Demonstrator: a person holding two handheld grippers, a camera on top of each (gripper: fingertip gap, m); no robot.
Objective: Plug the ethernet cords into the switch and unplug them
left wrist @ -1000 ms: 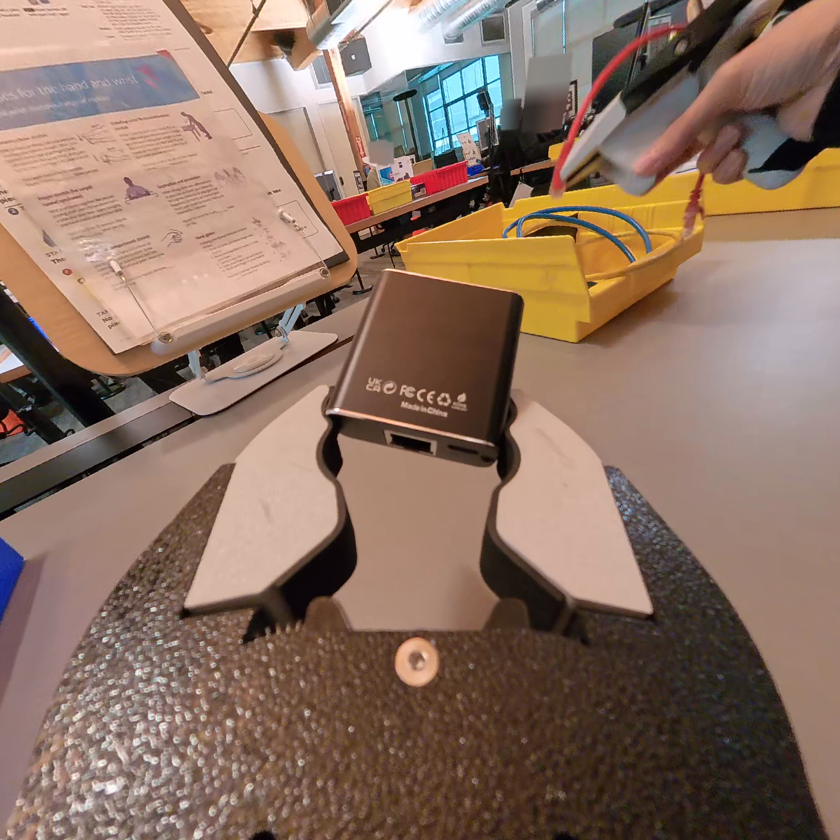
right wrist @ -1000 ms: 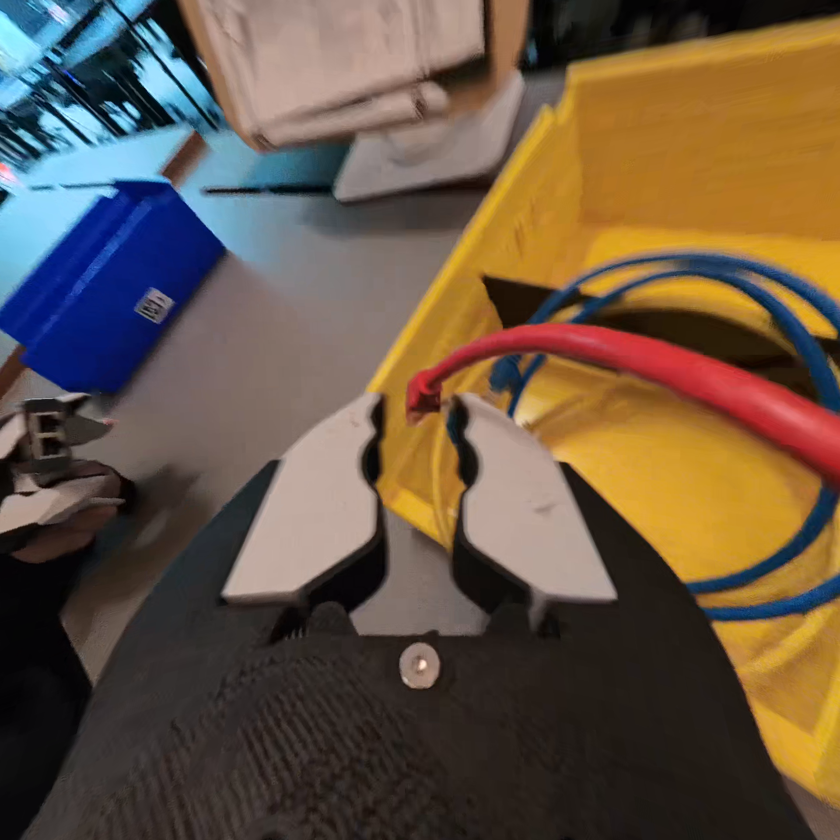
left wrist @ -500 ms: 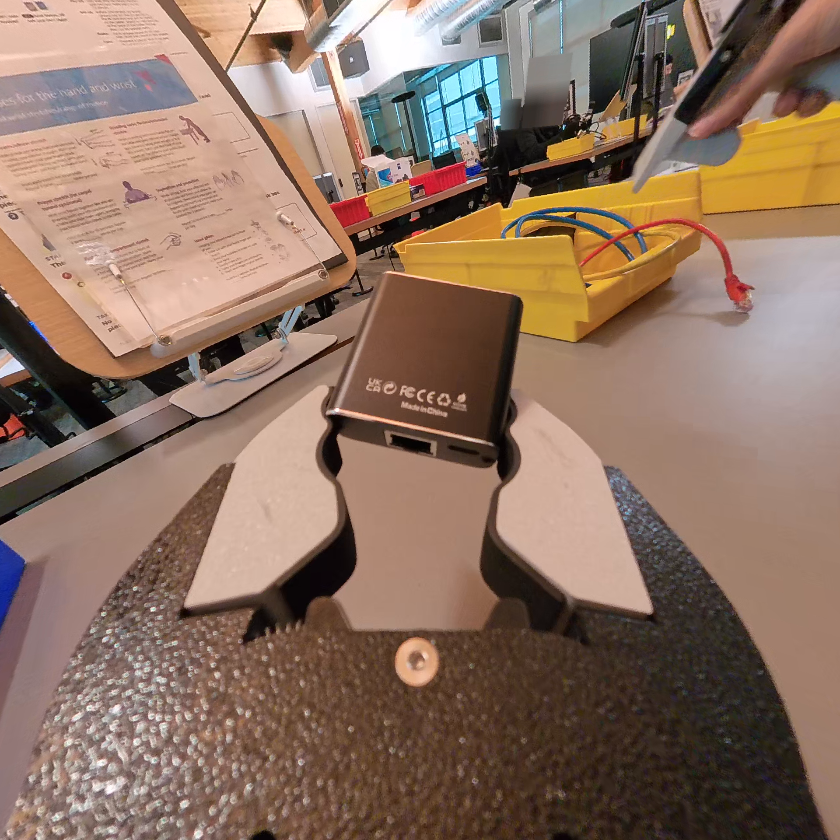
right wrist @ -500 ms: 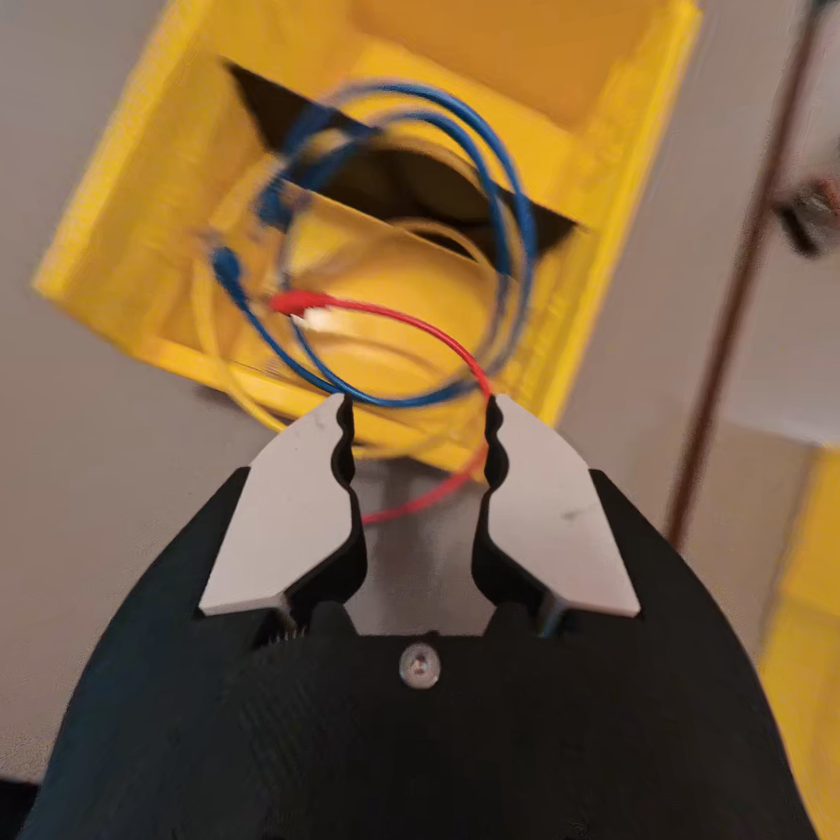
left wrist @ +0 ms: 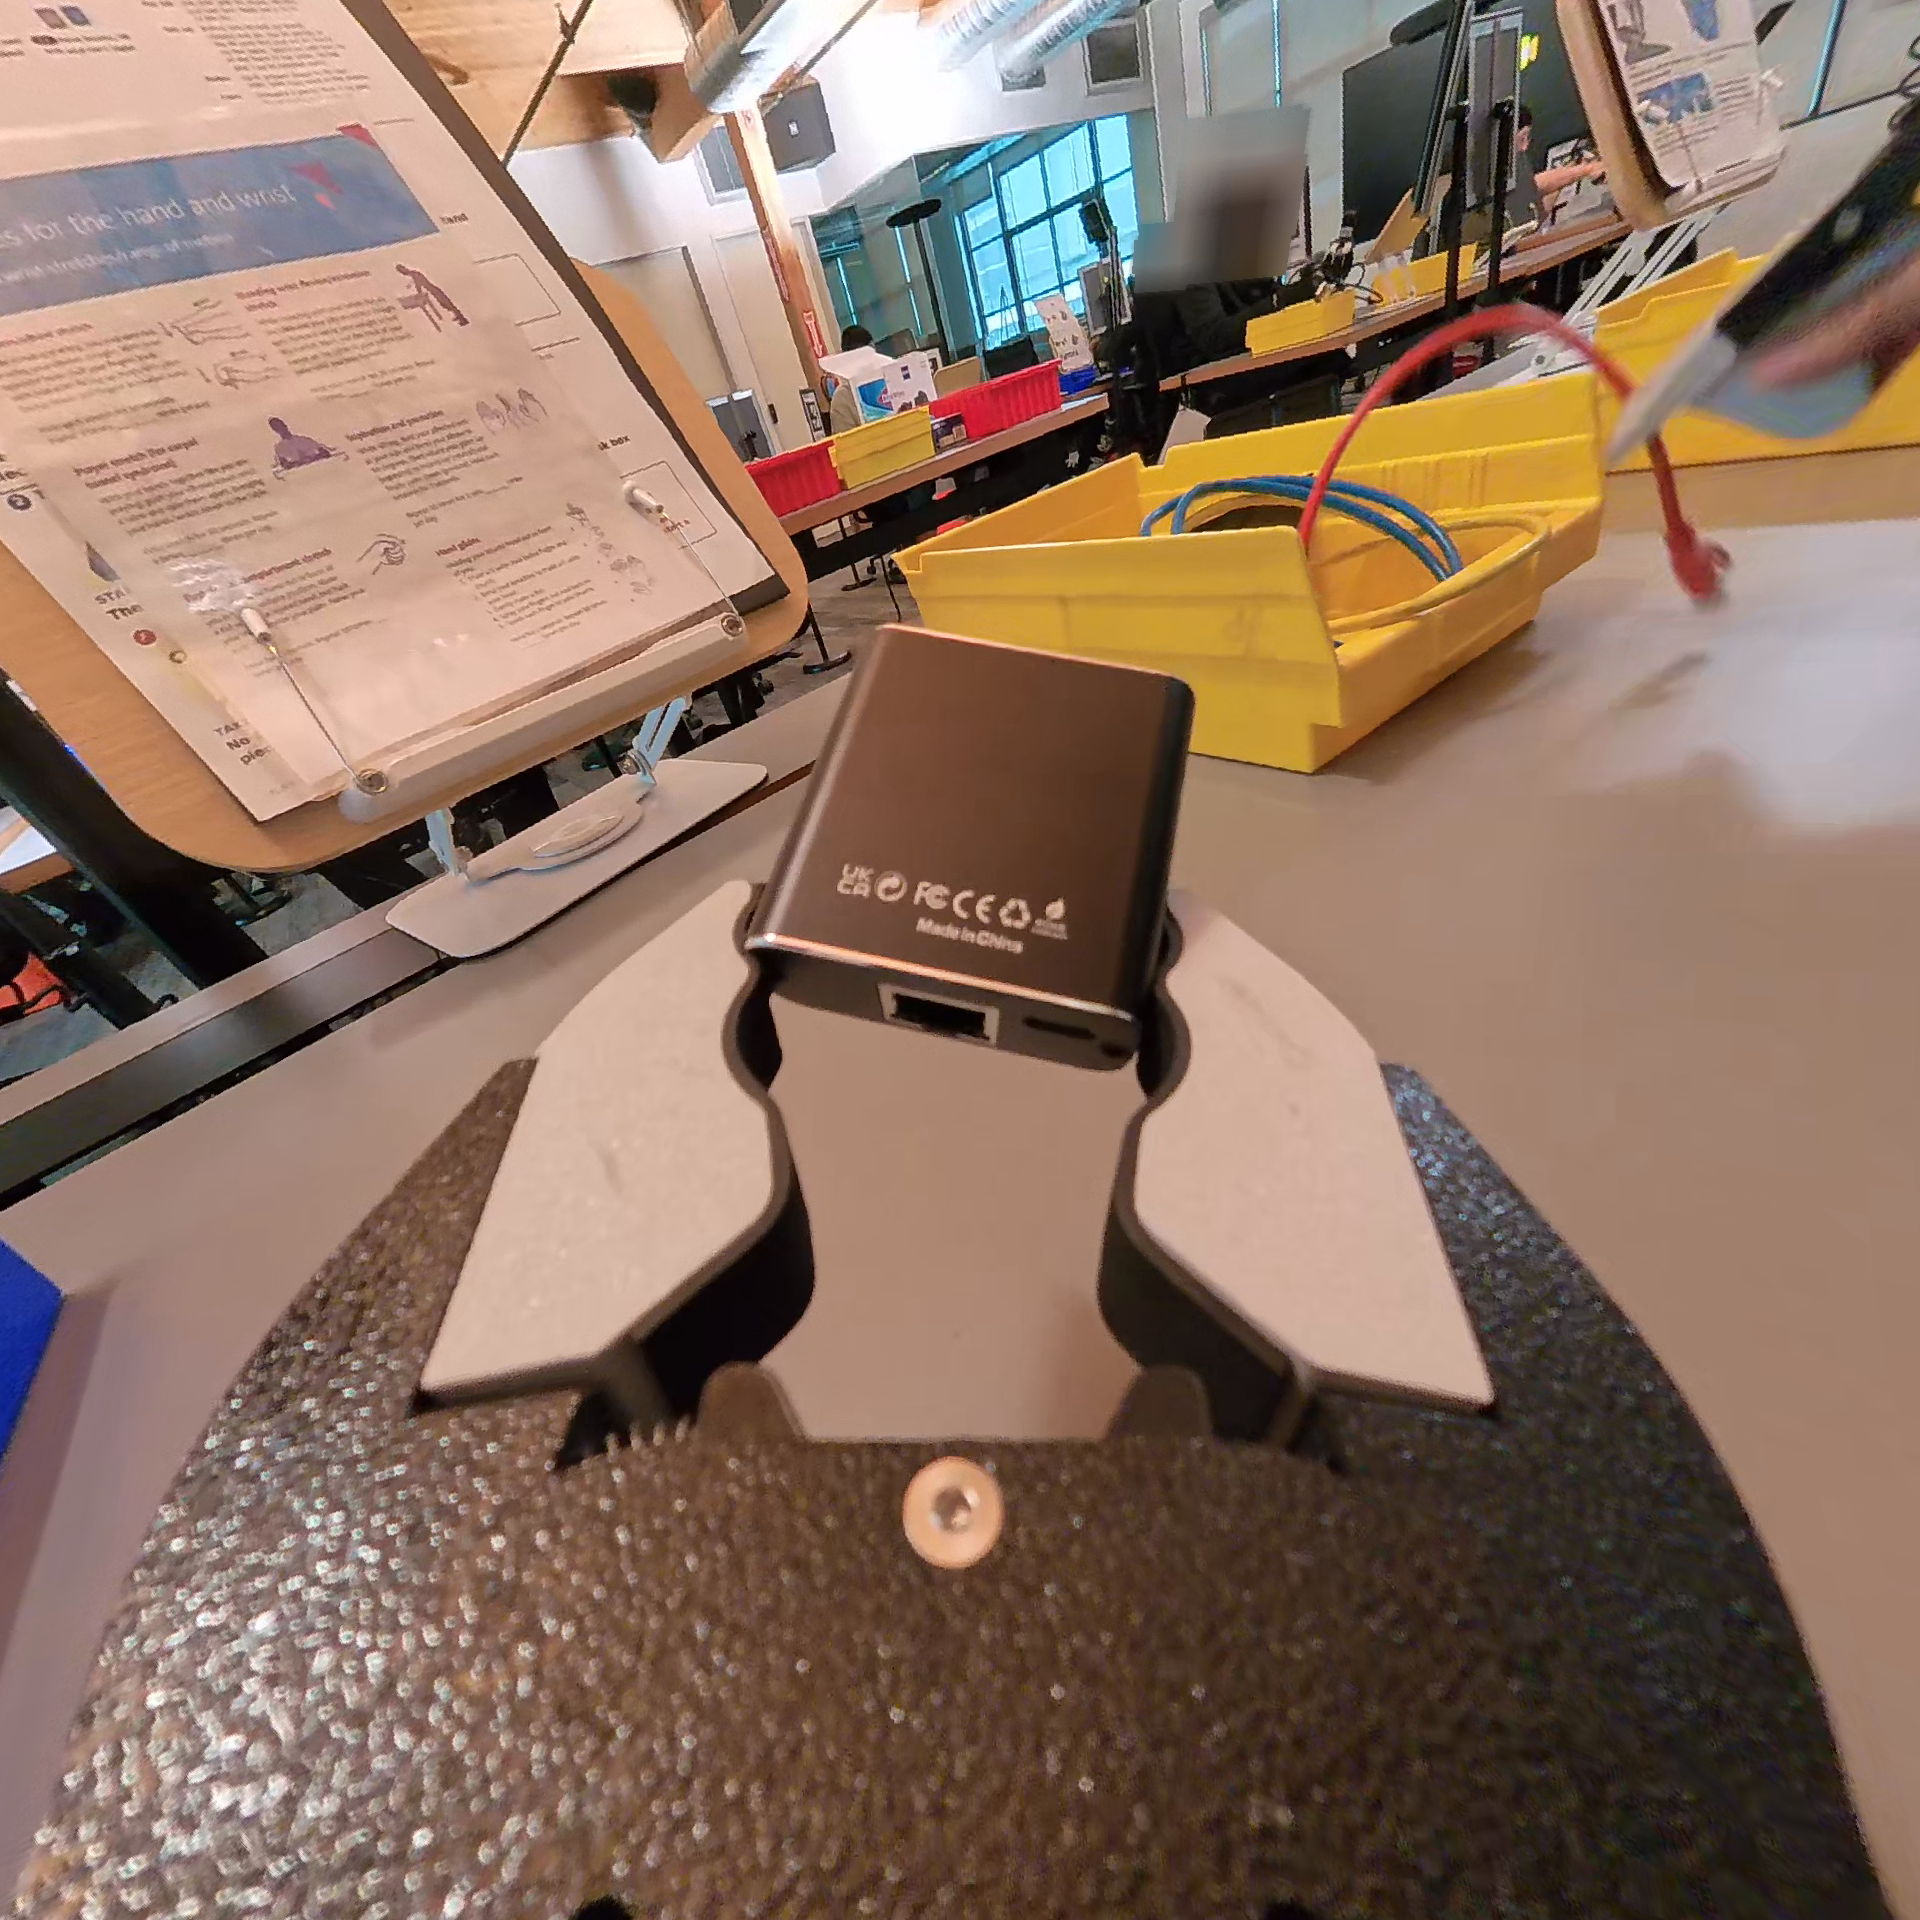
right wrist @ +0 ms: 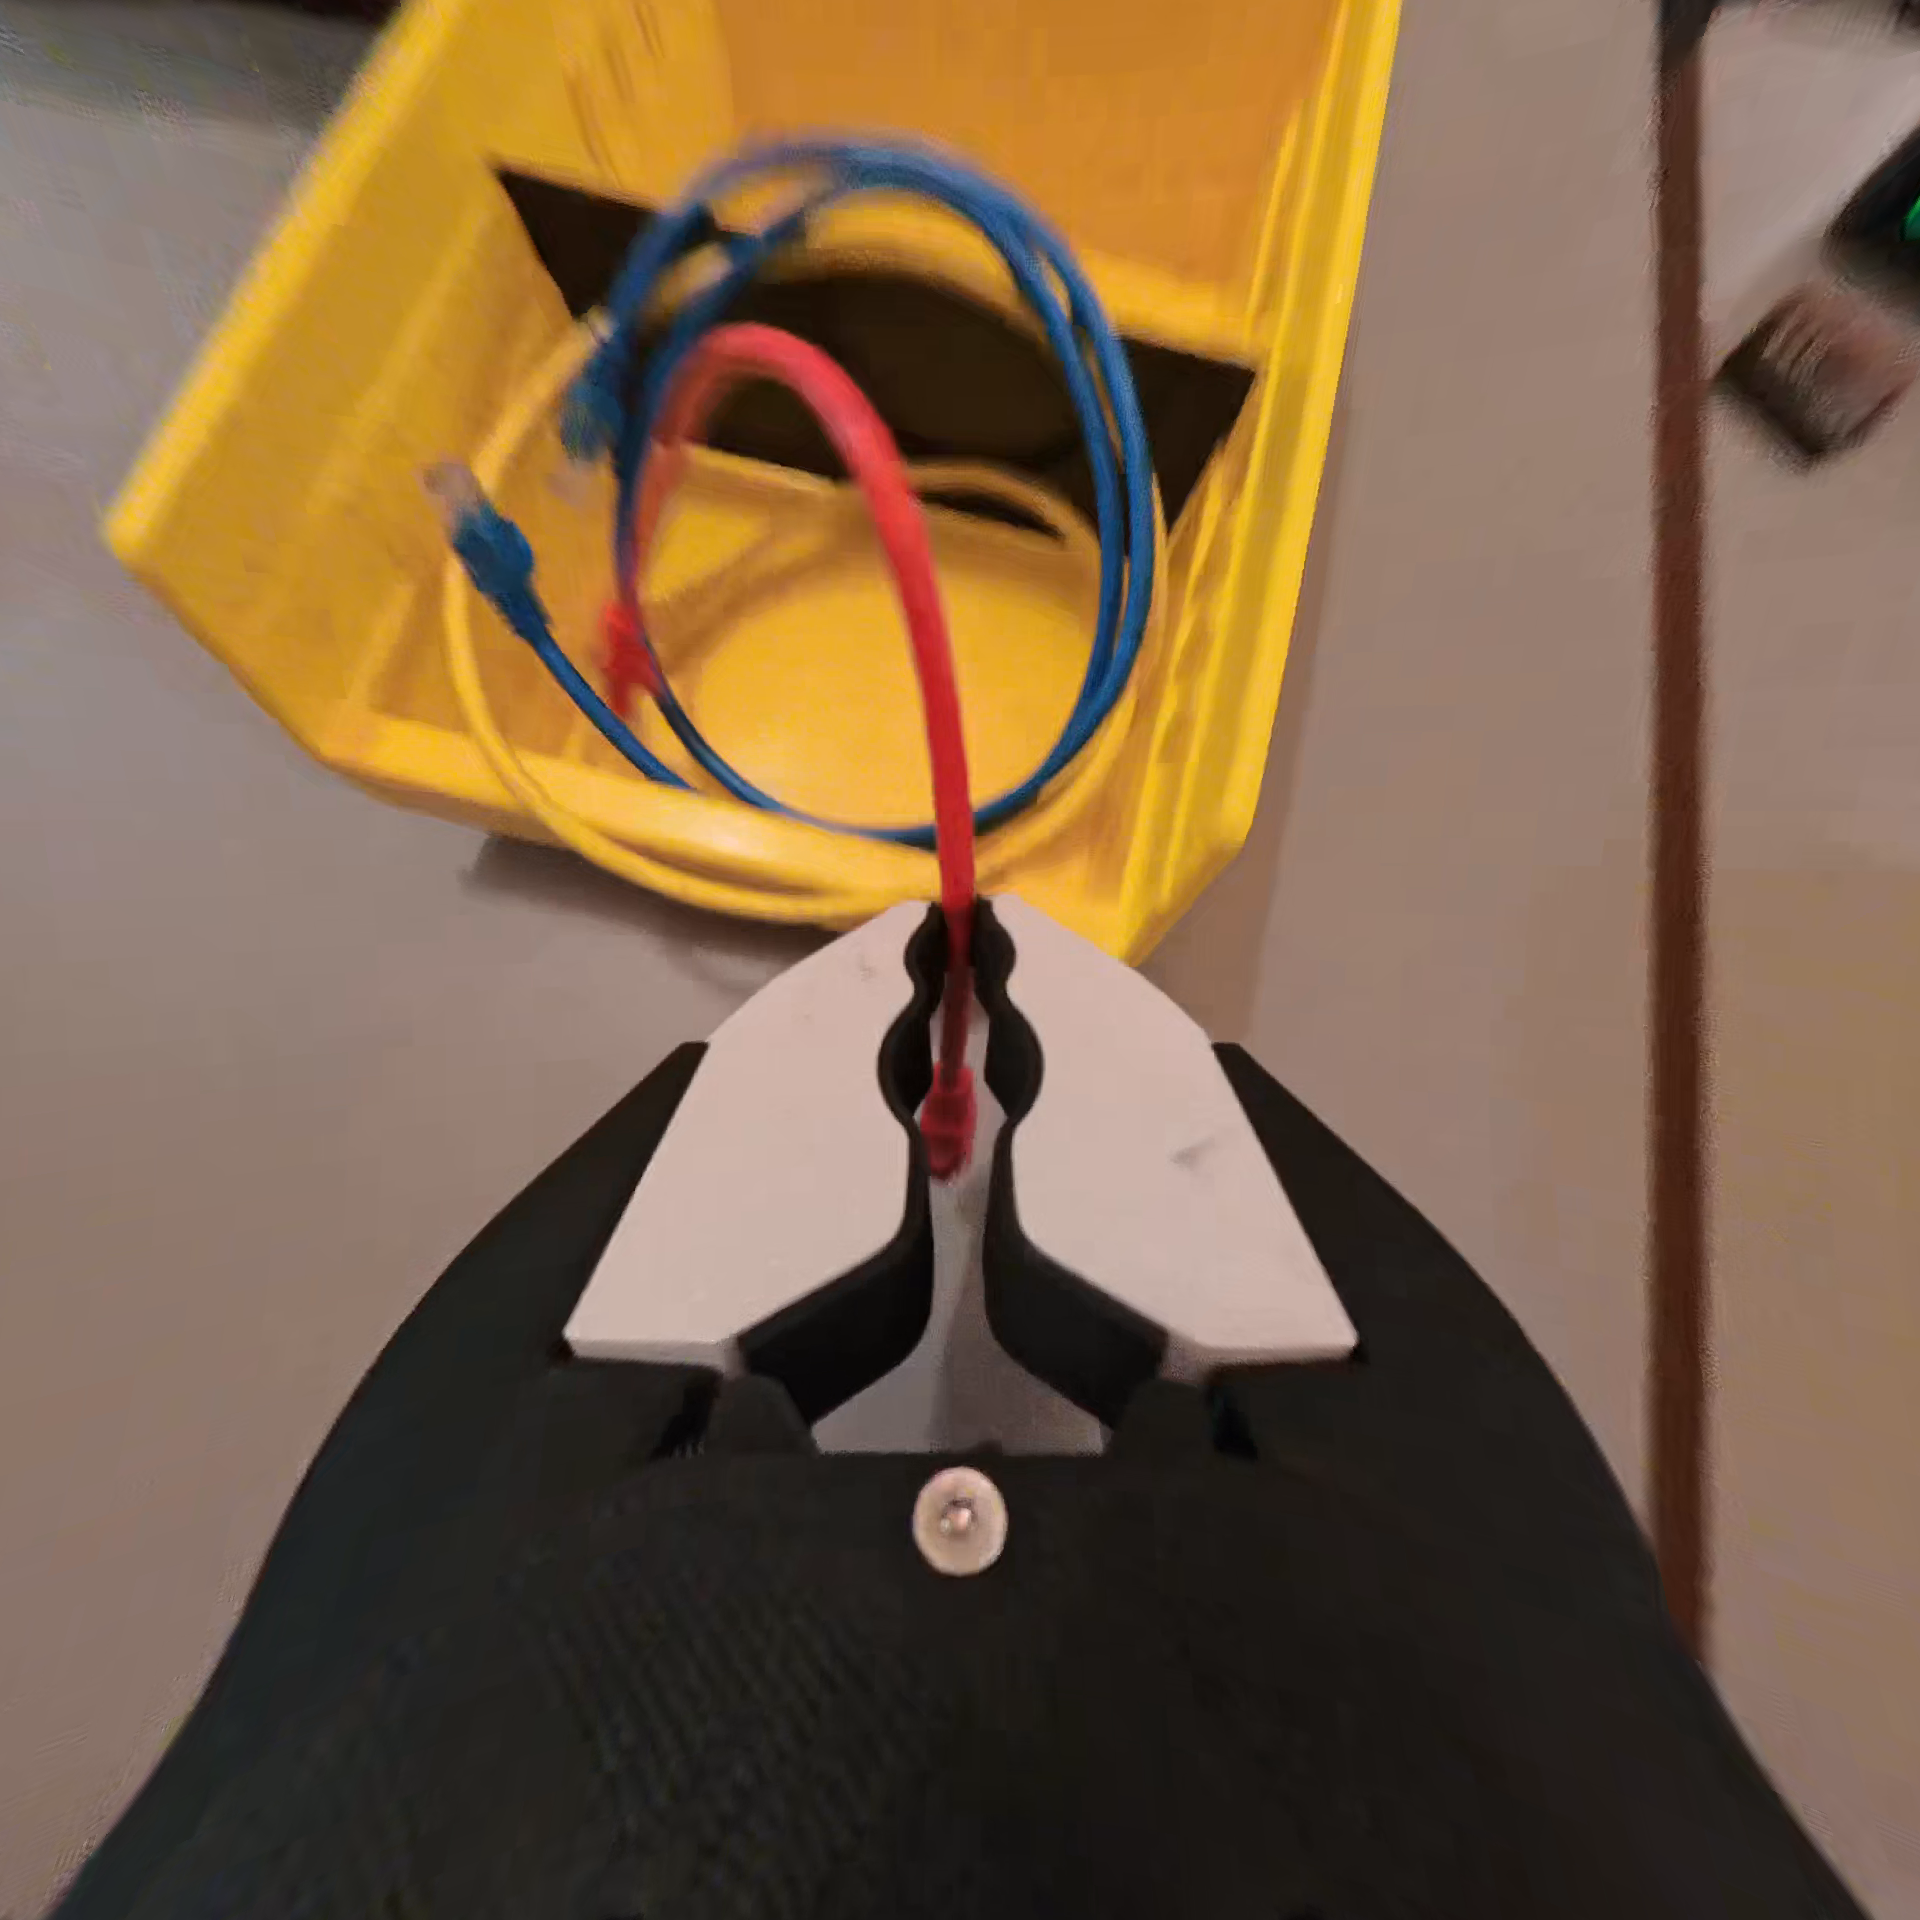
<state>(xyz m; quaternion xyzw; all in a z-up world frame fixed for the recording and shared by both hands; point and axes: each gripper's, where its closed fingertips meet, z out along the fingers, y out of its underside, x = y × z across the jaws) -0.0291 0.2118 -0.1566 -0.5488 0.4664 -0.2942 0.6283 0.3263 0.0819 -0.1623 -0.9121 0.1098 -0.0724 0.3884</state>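
My left gripper is shut on the small black switch, held above the grey table with its port side facing the camera. My right gripper is shut on the red ethernet cord a little behind its plug, which hangs back between the fingers. The cord arcs up out of the yellow bin. In the left wrist view the right gripper is at the far right above the table, with the red cord looping from the bin and its plug dangling. Blue cords and a yellow cord lie in the bin.
A document stand with printed sheets stands at the left table edge. A blue bin corner shows at far left. More yellow bins sit behind. A brown strip runs along the table at the right of the right wrist view.
My right gripper, open above the bin half a second ago, has shut on the red cord near its plug and lifted it off the table. The left gripper holds the switch still.
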